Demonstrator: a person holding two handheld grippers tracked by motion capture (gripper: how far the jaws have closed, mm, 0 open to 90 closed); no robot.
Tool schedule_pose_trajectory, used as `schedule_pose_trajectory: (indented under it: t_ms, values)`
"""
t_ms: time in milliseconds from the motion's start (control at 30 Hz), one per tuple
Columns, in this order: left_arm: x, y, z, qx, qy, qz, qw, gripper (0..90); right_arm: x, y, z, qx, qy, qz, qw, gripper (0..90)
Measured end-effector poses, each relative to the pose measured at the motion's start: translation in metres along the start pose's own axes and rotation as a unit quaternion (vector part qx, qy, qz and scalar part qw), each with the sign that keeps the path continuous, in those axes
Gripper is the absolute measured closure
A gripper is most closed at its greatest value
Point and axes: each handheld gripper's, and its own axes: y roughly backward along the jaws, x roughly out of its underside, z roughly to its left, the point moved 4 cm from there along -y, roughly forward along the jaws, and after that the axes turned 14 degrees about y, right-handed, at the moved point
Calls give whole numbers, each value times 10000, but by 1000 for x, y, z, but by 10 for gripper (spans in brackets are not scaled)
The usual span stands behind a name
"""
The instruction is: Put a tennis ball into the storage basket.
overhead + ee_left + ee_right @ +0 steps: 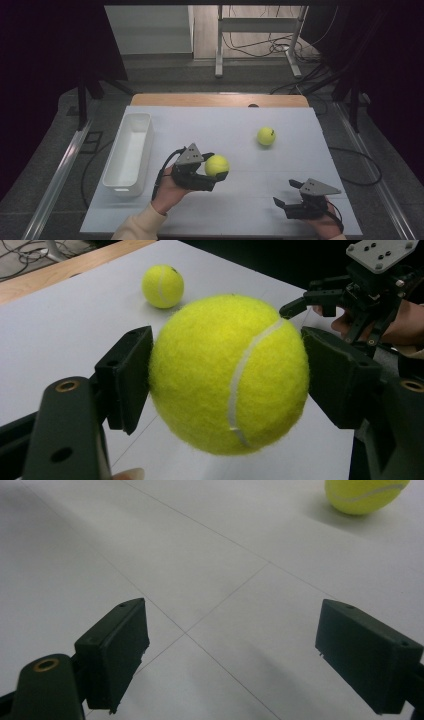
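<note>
gripped ball sits squeezed between my left gripper pads, lifted off the table, probably bound for the white bin. my right gripper waits wide open, holding nothing. second ball lies apart; the bin's inside is hard to read.

Black fingers, cream sleeve

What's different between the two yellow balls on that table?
The held tennis ball is squeezed between the pads of the left gripper, while the loose tennis ball is touched by nothing. The held tennis ball is off the white table; the loose tennis ball rests on it, farther from the person. Both are fuzzy yellow-green with a white seam.
</note>
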Motion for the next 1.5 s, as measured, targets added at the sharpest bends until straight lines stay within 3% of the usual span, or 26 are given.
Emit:
schedule_pose_trajectory:
  t_ms: [733, 1500]
  values:
    - [-2, -2, 7, -113, 117, -30, 9999, 257, -2, 1, 0, 17, 17, -66, 10000, 143]
    - [-24, 7, 28, -492, 237, -232, 9982, 258, -3, 2, 1, 9, 39, -62, 10000, 143]
